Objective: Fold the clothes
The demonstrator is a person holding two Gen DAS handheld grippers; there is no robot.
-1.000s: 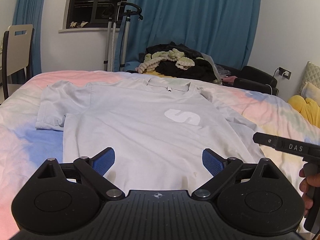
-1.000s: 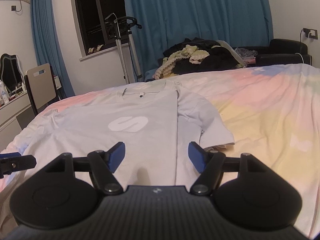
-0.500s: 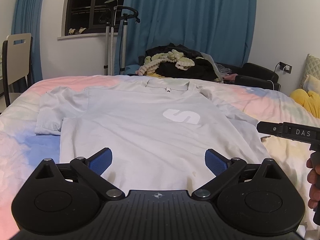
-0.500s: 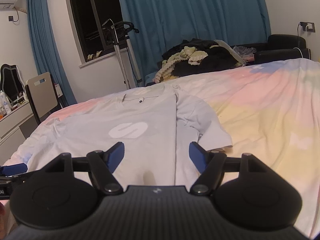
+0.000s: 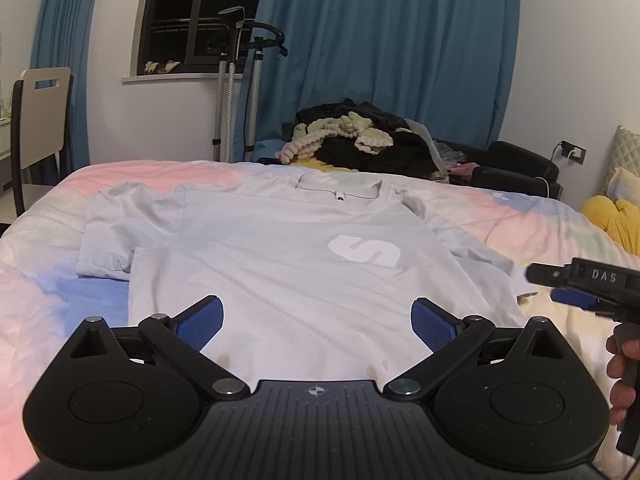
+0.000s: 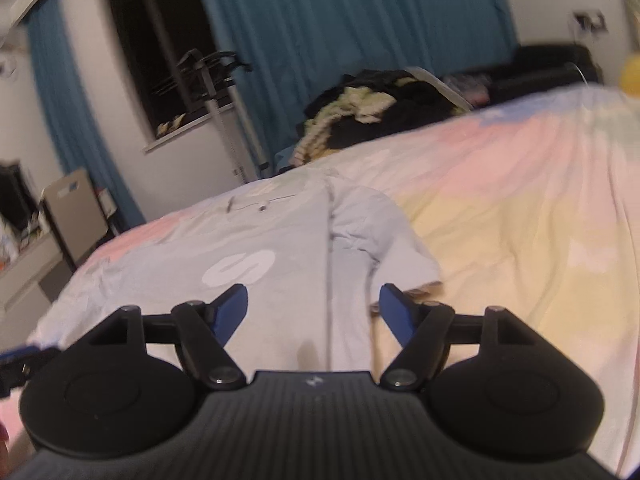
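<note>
A pale grey T-shirt (image 5: 280, 248) with a white S logo lies flat on the bed, collar at the far side, both sleeves spread out. It also shows in the right wrist view (image 6: 288, 272), which is blurred. My left gripper (image 5: 316, 320) is open and empty above the shirt's near hem. My right gripper (image 6: 312, 306) is open and empty above the shirt's right side seam, near the right sleeve. The right gripper also shows at the right edge of the left wrist view (image 5: 580, 280), held in a hand.
The bed (image 5: 500, 216) has a pastel pink, blue and yellow sheet. A pile of dark and pale green clothes (image 5: 352, 144) lies at its far end. A yellow garment (image 5: 612, 220) lies at right. A chair (image 5: 40, 120) and a garment steamer stand (image 5: 236, 92) are beyond the bed.
Both grippers have lifted and tilted upward a little. The right wrist view has rolled and turned blurry from motion. The shirt has not moved.
</note>
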